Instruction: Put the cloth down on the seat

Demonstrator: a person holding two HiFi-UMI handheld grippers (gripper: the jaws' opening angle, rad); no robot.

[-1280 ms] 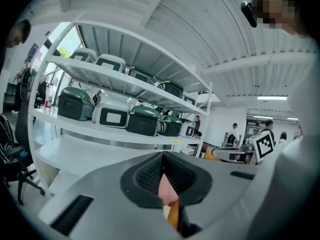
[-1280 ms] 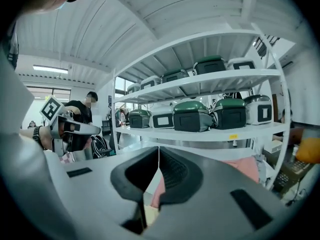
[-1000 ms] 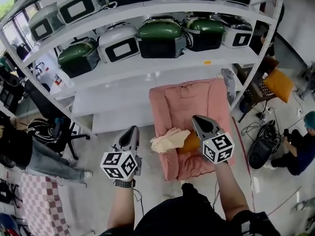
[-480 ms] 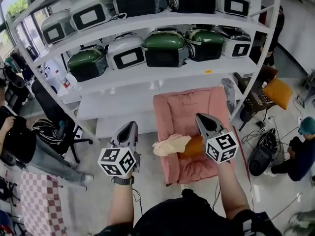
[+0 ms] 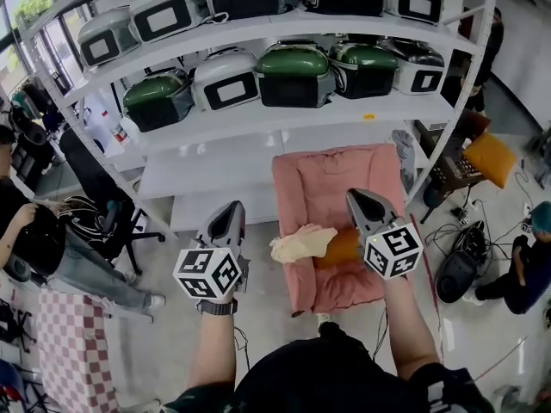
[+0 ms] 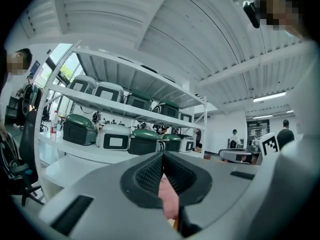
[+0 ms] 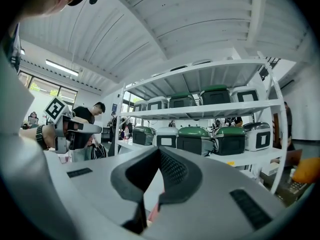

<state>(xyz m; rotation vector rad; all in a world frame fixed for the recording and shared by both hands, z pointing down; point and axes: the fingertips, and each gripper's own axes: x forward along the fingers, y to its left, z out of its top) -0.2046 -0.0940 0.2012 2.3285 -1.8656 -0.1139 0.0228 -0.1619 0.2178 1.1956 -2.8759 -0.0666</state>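
Pink seat [image 5: 337, 179] w/ cloth [image 5: 301, 242] (cream)

Back half of the seat [image 5: 331, 179] is bare, open from above. Front half is taken: cloth [image 5: 301, 242] at front left, orange cushion [image 5: 342, 248] touching it on the right. No way further back: the rack's low shelf [image 5: 207, 166] sits right behind the seat, with cookers [image 5: 293, 76] packing the shelf above. A rack post [image 5: 441, 140] stands just right of the seat. A strip of floor [image 5: 267, 329] left of the seat is open. Further left are an office chair [image 5: 95, 196] and a seated person [image 5: 34, 239]. On the right the floor is cluttered: black bag [image 5: 455, 272], cables [image 5: 439, 226], another person [image 5: 529, 261].
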